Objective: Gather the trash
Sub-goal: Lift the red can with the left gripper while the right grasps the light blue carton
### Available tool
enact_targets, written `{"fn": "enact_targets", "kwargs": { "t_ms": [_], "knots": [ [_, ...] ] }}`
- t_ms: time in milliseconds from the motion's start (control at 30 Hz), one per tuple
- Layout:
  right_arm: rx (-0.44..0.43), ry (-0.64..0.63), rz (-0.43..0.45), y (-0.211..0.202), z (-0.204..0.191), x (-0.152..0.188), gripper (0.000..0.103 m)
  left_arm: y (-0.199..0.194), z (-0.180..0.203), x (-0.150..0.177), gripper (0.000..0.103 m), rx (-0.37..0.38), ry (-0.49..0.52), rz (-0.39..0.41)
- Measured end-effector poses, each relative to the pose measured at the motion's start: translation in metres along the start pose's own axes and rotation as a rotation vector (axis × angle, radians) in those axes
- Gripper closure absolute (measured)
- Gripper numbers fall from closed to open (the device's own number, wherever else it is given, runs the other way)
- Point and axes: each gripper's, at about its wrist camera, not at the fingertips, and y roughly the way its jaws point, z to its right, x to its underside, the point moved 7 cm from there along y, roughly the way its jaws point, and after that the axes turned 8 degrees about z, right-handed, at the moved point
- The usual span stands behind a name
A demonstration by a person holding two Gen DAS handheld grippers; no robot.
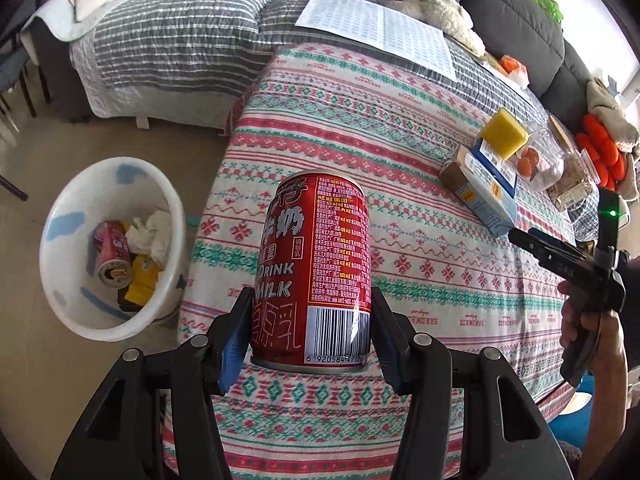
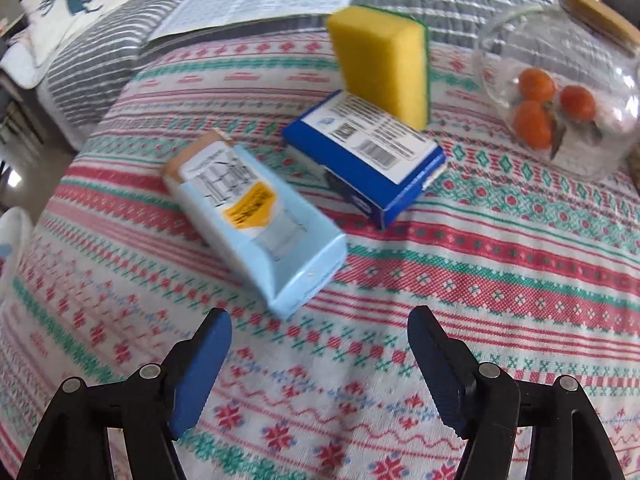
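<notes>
My left gripper (image 1: 312, 300) is shut on a red milk drink can (image 1: 316, 268) and holds it upright above the patterned tablecloth (image 1: 420, 140). A white bin (image 1: 116, 248) stands on the floor to the left, with another red can (image 1: 114, 258), crumpled tissue and a yellow wrapper inside. My right gripper (image 2: 320, 320) is open and empty just above the cloth, a little short of a light blue carton (image 2: 256, 216) that lies flat. A dark blue box (image 2: 368, 156) lies behind the carton. The right gripper also shows in the left wrist view (image 1: 520, 236).
A yellow sponge (image 2: 384, 64) leans on the blue box. A clear jar (image 2: 560, 96) with orange fruit lies at the right. A printed sheet (image 1: 384, 32) lies at the table's far end. A striped grey sofa (image 1: 168, 44) stands behind.
</notes>
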Motion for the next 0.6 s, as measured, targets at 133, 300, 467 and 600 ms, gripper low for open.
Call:
{"fn": "enact_targets", "kwargs": {
  "t_ms": [133, 300, 467, 600],
  "knots": [
    [0.030, -0.017, -0.002, 0.013, -0.005, -0.006, 0.026, -0.002, -0.016, 0.001, 0.045, -0.014, -0.017, -0.004],
    [0.045, -0.001, 0.026, 0.026, -0.010, -0.019, 0.022, -0.009, -0.038, 0.003, 0.045, -0.025, -0.041, -0.004],
    [0.003, 0.021, 0.057, 0.032, -0.020, -0.029, 0.022, -0.016, -0.054, 0.005, 0.045, -0.029, -0.064, 0.004],
    [-0.071, 0.016, 0.062, 0.032, -0.036, -0.030, 0.023, -0.020, -0.058, 0.007, 0.045, -0.020, -0.067, 0.004]
  ]
}}
